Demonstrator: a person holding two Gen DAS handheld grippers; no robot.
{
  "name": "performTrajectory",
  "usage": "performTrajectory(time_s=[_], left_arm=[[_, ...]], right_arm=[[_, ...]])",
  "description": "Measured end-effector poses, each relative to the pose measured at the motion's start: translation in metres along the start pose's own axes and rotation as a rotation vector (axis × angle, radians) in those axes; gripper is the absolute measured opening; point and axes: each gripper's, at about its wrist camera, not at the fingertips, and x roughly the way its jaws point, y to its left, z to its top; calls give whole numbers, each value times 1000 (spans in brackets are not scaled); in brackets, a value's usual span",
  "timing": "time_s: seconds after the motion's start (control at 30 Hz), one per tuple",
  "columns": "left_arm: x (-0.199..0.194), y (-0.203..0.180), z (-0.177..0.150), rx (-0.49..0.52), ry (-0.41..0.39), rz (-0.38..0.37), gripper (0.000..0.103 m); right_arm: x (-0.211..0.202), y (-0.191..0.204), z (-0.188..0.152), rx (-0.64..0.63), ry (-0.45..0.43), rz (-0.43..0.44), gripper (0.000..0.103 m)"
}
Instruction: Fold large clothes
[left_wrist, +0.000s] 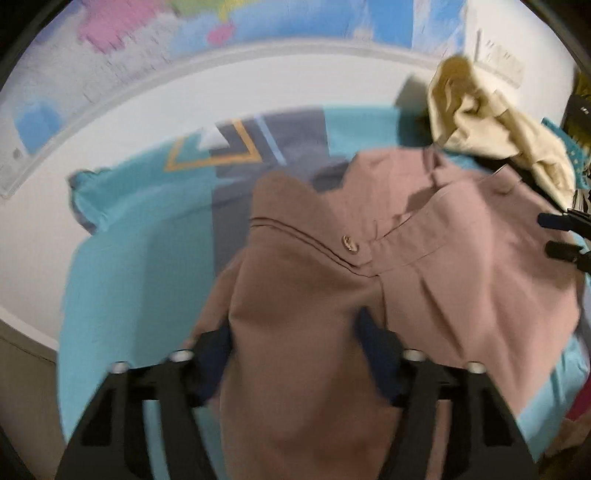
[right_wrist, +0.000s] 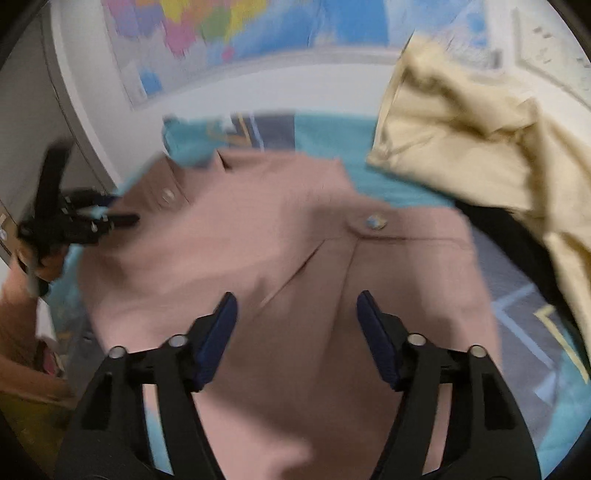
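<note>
A dusty-pink garment with round buttons (left_wrist: 369, 258) lies spread on a teal and grey sheet (left_wrist: 140, 266). My left gripper (left_wrist: 295, 350) is open, its jaws wide apart with a fold of the pink cloth bulging up between them. My right gripper (right_wrist: 295, 332) is open above the same pink garment (right_wrist: 277, 251), its fingers apart and holding nothing. The right gripper also shows at the right edge of the left wrist view (left_wrist: 565, 236). The left gripper shows at the left of the right wrist view (right_wrist: 122, 219).
A cream garment (right_wrist: 480, 147) lies crumpled at the far right, over dark cloth (right_wrist: 509, 236). A white wall with a coloured map (right_wrist: 229, 33) stands behind the surface. More clothes pile up at the right edge in the left wrist view (left_wrist: 580, 173).
</note>
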Motion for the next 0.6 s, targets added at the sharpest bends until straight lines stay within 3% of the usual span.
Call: performTrajectory(time_s=[0.03,0.07,0.13,0.23,0.33,0.43,0.53,0.6], left_arm=[[9,3,2,-7,18,7,38],[14,5,4,-7,23,10,27],[16,10,12,-24,2,3,17],[6,22,26,-78,-49,-27,5],[-8,33,43,-146,-122,-67,4],[2,41,52,-176,-127,-78,5],[36,45,47,-198,-29,-46,19],[45,45,41,-194,-16,2,41]], right_arm=[[9,1,2,3,16,-17,42],[20,-2,3,10,35,-32,14],[22,-8,8,32,26,-9,4],[0,-11,20,45,-79,-14,3],[-25,-15,35,76,-203,-27,2],[-6,-20,42,75,-162,-51,2],[29,-29,34,101,-45,-47,6],[40,-30,28,102,-8,-39,10]])
